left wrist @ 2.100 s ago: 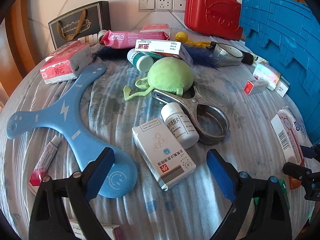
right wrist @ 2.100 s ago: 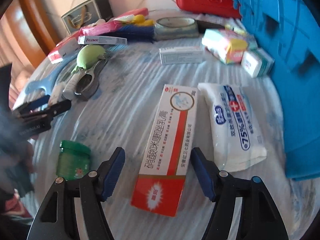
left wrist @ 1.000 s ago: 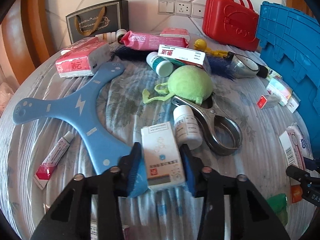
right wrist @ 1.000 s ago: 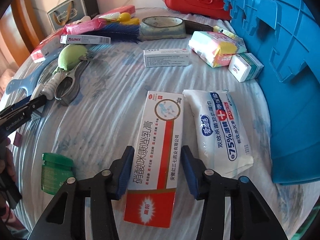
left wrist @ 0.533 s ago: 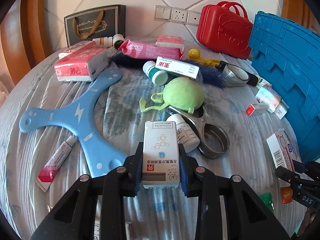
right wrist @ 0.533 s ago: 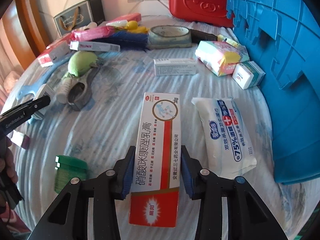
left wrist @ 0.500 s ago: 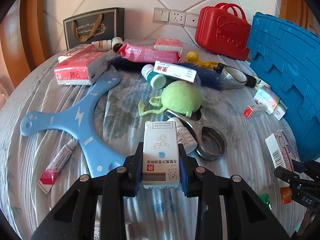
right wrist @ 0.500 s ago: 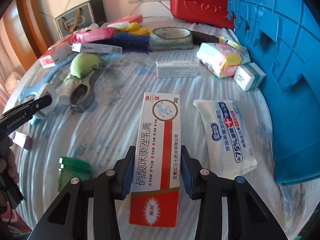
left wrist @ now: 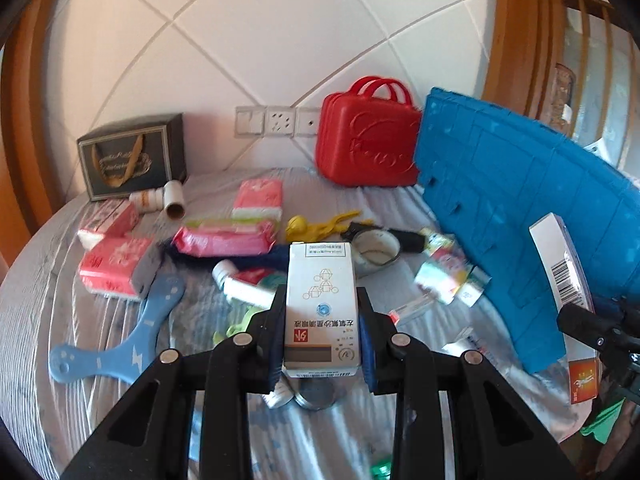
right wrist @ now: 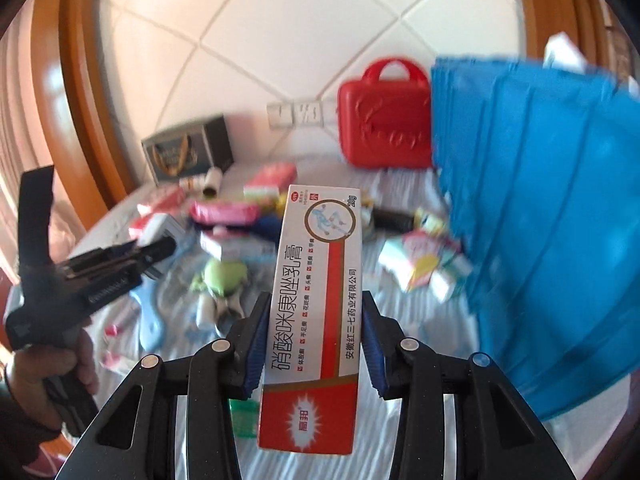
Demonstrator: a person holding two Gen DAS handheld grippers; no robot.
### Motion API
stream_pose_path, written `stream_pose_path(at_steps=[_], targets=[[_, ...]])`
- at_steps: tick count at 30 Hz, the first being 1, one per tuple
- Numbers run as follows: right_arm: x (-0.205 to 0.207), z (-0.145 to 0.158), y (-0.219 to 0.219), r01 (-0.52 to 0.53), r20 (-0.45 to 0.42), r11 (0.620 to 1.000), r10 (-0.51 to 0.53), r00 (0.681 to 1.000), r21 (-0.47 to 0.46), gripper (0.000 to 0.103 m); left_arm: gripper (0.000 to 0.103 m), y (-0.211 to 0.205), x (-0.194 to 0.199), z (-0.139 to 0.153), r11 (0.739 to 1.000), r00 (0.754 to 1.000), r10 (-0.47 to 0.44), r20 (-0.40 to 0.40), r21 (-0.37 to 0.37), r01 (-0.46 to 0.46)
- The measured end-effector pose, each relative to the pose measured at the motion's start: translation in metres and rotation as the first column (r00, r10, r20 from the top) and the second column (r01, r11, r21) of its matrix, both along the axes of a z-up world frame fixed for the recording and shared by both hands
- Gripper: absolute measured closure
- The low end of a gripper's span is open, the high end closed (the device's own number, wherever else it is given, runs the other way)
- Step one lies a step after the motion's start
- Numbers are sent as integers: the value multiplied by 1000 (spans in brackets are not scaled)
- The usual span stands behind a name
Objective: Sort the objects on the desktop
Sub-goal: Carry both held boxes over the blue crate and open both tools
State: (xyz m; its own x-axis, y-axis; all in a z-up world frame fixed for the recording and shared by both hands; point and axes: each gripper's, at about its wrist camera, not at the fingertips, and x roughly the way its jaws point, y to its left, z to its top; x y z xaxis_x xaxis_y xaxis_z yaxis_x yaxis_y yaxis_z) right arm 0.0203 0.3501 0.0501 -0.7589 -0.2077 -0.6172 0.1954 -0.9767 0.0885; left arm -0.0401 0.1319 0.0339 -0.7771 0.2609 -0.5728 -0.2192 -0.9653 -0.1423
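Left claw (left wrist: 322, 334) clenched on a small white medicine box (left wrist: 321, 308), pads pressed on both long sides. The box stands upright at frame centre of the left wrist view, held clear above the clutter.

Right claw (right wrist: 316, 338) grips a long red-and-white ointment box (right wrist: 316, 312) across its lower half. The box runs from bottom centre up to mid frame in the right wrist view, also off the surface. In the left wrist view the same box shows at the right edge, in front of the blue crate (left wrist: 520, 208).

The surface is a cloth-covered table (left wrist: 52, 312) with a grey-blue print. Left behind on it:
- blue boomerang (left wrist: 120, 344), lower left
- pink tissue packs (left wrist: 116, 268), left of centre
- pink wipes pack (left wrist: 224, 240), mid frame
- yellow toy (left wrist: 316, 226), just above the held white box
- roll of tape (left wrist: 374, 250), right of the white box
- red case (left wrist: 366, 148) against the wall, touching the blue crate at upper right
- black gift bag (left wrist: 132, 156), upper left by the wall

In the right wrist view, a hand (right wrist: 60, 364) at the lower left edge holds the left claw's handle. Background blurred in both views; small labels unreadable.
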Motion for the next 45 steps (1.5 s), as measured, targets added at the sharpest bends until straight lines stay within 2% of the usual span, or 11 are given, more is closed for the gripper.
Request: stream_pose_path(at_steps=[4,9,13,19,23,29,32,37,45], targets=[[17,61,19,65,-111,998,-68,991,-28,62,73,45,-5,57,992,988,-124,-87,6,125],[34,120,52,171,-203,984,-178,963,-48,62,73,103,-11,107,969,963,-244,-116,5,246],[39,159,77,254,-242,966,-259,935,-53,62,73,147,-12,141,949,939,-315,-138,-13,316],[44,196,118,364,-267,931,-361,894,-41,62,73,205,-16,180,911,902,-403,-154,21,411],[48,209,149,429,-274,903,-418,866,-23,62,73,254,-18,195,883,873,-463,-152,4,469],[40,214,194,509,-263,861,-491,830,0,62,73,321,-17,196,850,842,-525,-126,-26,526],[36,216,213,534,-253,846,-514,819,8,62,73,340,-19,192,845,839,-534,-108,-28,534],[26,209,239,563,-223,826,-546,808,18,62,74,353,-27,191,853,849,-521,-89,-16,522],[17,199,254,573,-203,820,-557,805,23,62,74,359,-33,192,865,862,-501,-76,-13,502]])
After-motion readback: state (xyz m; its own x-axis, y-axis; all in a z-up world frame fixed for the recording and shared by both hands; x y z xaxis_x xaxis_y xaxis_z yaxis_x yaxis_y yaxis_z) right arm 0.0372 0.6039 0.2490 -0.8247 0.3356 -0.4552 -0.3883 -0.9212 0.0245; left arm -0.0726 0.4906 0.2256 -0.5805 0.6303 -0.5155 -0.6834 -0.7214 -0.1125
